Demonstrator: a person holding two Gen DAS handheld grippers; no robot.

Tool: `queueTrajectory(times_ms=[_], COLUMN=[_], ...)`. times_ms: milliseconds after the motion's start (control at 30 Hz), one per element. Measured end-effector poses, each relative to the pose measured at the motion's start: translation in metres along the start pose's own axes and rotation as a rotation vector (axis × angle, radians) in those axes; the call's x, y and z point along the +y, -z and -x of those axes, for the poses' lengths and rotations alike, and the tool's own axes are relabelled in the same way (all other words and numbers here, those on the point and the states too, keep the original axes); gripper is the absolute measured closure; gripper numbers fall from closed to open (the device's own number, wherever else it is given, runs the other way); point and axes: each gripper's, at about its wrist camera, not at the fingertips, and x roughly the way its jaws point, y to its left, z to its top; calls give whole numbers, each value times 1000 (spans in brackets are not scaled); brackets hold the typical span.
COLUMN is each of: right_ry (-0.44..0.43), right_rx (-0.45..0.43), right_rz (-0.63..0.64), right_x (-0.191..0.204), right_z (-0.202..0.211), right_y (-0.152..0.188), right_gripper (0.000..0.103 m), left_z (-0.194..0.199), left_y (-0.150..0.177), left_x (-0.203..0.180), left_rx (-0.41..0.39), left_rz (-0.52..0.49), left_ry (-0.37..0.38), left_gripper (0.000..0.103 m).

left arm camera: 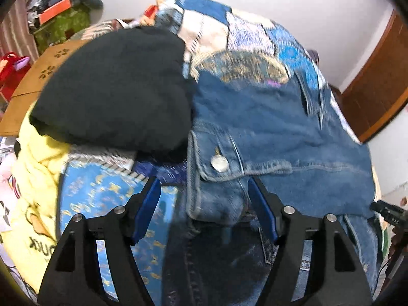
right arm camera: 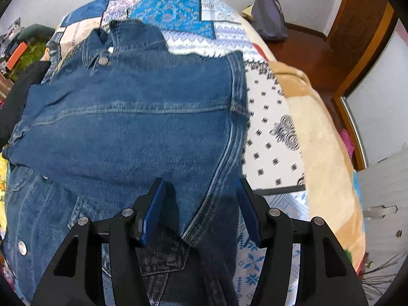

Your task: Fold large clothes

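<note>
A blue denim jacket (left arm camera: 267,127) lies folded over on a patchwork bedspread (left arm camera: 229,33). In the left wrist view my left gripper (left arm camera: 204,199) is open, its blue pads on either side of a buttoned denim cuff (left arm camera: 219,163) just beyond the fingertips. In the right wrist view the jacket (right arm camera: 132,117) fills the middle, and my right gripper (right arm camera: 200,199) is open over its near right edge, holding nothing. The right gripper's tip (left arm camera: 387,214) shows at the right edge of the left wrist view.
A black garment (left arm camera: 114,89) lies left of the jacket, with a yellow printed garment (left arm camera: 35,178) below it. A dark bag (right arm camera: 270,17) sits on a brown wooden stand (right arm camera: 306,53) beyond the bed's right side. Boxes and clutter (left arm camera: 51,12) stand at far left.
</note>
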Motion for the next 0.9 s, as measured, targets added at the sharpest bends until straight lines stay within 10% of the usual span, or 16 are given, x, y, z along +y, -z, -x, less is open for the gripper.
queueTrajectory(times_ms=[467, 900], right_ry=[9, -52], right_rx=[-121, -32], right_rz=[-70, -170], right_x=[-24, -49], right_z=[12, -54], right_y=[-60, -94], right_gripper=[50, 50], left_z=[-15, -116], left_y=[-84, -112], left_x=[-10, 9], left_rx=[-72, 113], left_rz=[-78, -16], left_ry=[56, 186], left_gripper=[33, 34])
